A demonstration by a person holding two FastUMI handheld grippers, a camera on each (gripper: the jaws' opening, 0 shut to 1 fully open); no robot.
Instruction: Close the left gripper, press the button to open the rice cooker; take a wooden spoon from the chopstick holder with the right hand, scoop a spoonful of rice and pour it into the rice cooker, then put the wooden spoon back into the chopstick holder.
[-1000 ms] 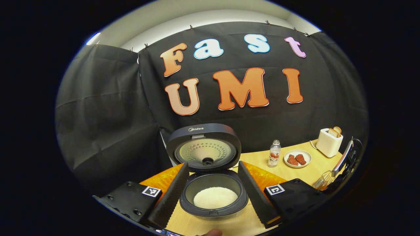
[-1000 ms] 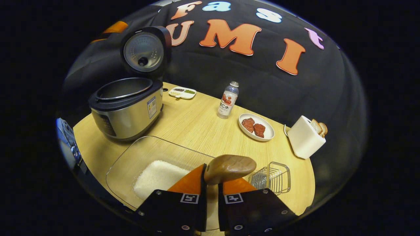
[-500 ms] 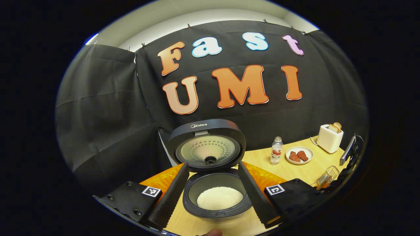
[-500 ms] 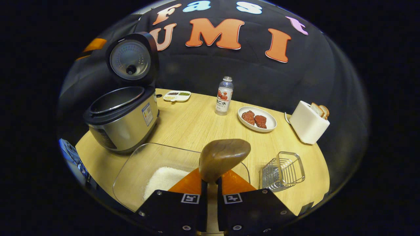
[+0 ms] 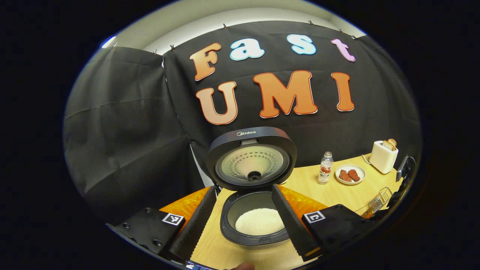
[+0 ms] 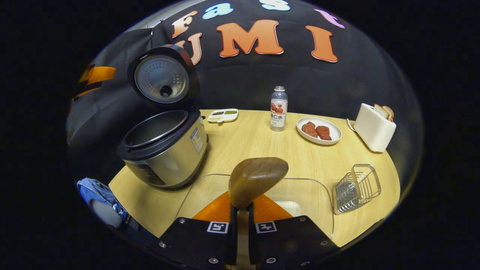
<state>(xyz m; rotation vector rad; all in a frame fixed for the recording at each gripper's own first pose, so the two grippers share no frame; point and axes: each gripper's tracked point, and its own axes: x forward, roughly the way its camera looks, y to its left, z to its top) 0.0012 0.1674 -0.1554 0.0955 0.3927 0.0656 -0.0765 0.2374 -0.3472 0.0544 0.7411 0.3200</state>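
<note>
Shifting rightward since a second ago, the rice cooker (image 5: 255, 210) in the left gripper view now sits nearer the right finger of the left gripper (image 5: 243, 221), whose jaws stand wide apart around it. Lid up, "Midea" on its rim; white rice lies in the pot.

In the right gripper view, the right gripper (image 6: 240, 225) is clamped on the wooden spoon (image 6: 257, 180), handle running straight forward, bowl upright over the glass dish (image 6: 210, 187) at the table's (image 6: 243, 138) near edge. The chopstick holder (image 6: 356, 187) now lies farther right.
</note>
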